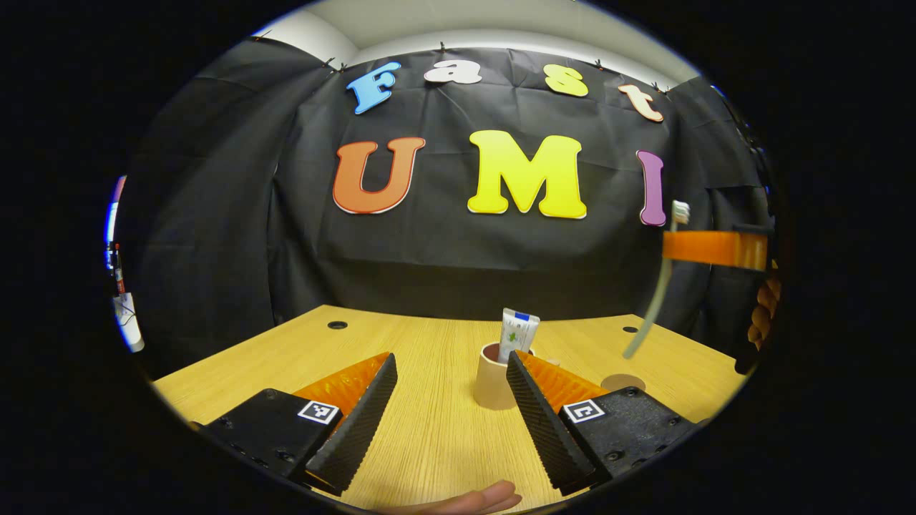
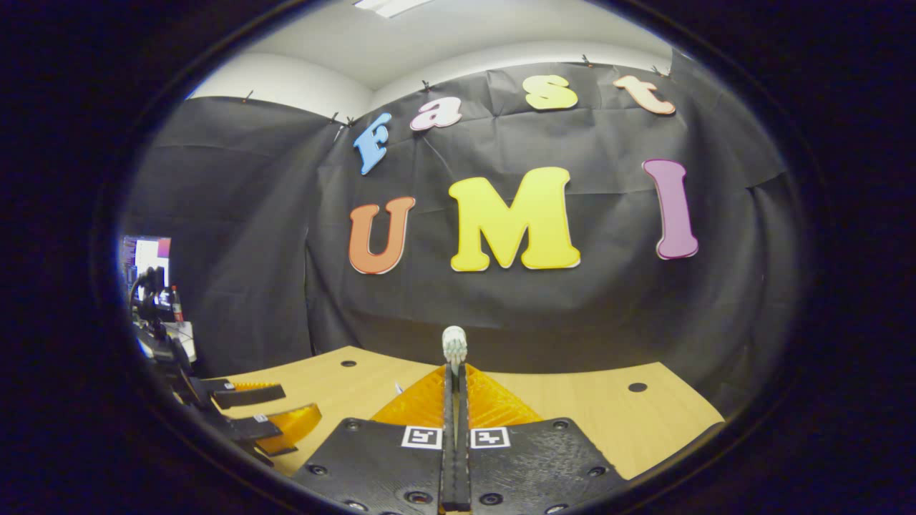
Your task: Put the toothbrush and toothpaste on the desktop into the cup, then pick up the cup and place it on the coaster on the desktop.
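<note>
In the left gripper view, the left gripper (image 1: 451, 400) sits low in the frame with its two fingers (image 1: 358, 422) spread wide apart and nothing between them, hovering above the wooden desk (image 1: 429, 343). Just past the right-hand finger, right of the frame's centre, stands the cup (image 1: 492, 383), upright on the desk. The toothpaste (image 1: 517, 332) is already inside it, its flat end poking up above the rim and leaning slightly. To the right of the cup, partly hidden behind the gripper's body, lies the round coaster (image 1: 622, 381), flat on the desk and apart from the cup. A fingertip of the person's hand (image 1: 472, 499) shows at the bottom edge.

At the right edge of this same view the right gripper (image 1: 669, 247) hangs in the air, well above the desk, pinching the toothbrush (image 1: 655, 307). The brush is nearly upright, bristles at the top, its handle slanting down toward the left, its lower end above the desk to the right of the cup.

In the right gripper view, the right gripper's fingers (image 2: 449, 429) are pressed together on the toothbrush, whose bristled head (image 2: 454, 343) rises just beyond their tips at the centre of the frame. The left gripper shows at the lower left of that view.
</note>
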